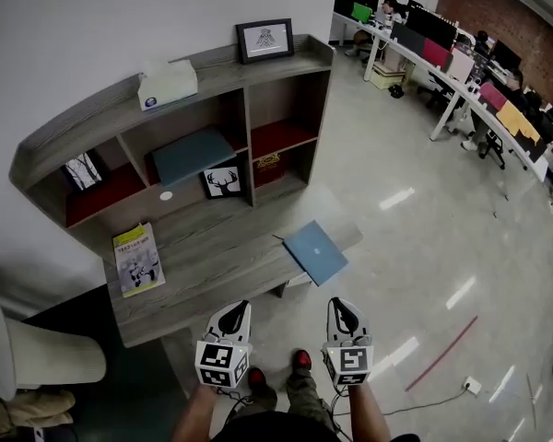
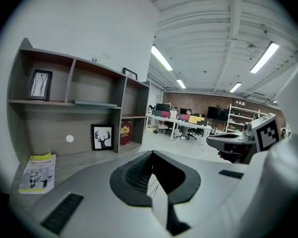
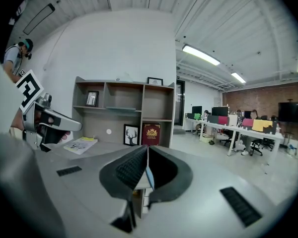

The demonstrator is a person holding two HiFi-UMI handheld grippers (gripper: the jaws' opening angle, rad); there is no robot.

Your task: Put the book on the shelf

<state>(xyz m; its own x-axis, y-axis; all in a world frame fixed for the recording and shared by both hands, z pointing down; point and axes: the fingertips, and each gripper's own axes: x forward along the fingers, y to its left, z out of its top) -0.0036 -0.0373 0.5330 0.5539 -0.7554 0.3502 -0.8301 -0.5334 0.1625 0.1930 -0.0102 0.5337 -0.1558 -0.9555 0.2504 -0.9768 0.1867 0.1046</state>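
Blue book (image 1: 315,251) sits at the desk (image 1: 198,279) corner, probably for an easy grab. The left gripper (image 1: 232,310) and right gripper (image 1: 344,306) are both pressed together, empty, well short of it.

Shelf (image 1: 249,109): upper left of frame, behind the desk (image 1: 212,270).
Shelf top: tissue box (image 1: 167,85) at left, framed picture (image 1: 264,40) at right.
Middle compartment: second book (image 1: 192,155) lying flat; deer picture (image 1: 222,180) below it.
Desk: booklet (image 1: 137,258) at left end, book (image 1: 315,251) at right end.
Office tables (image 1: 461,72): upper right.
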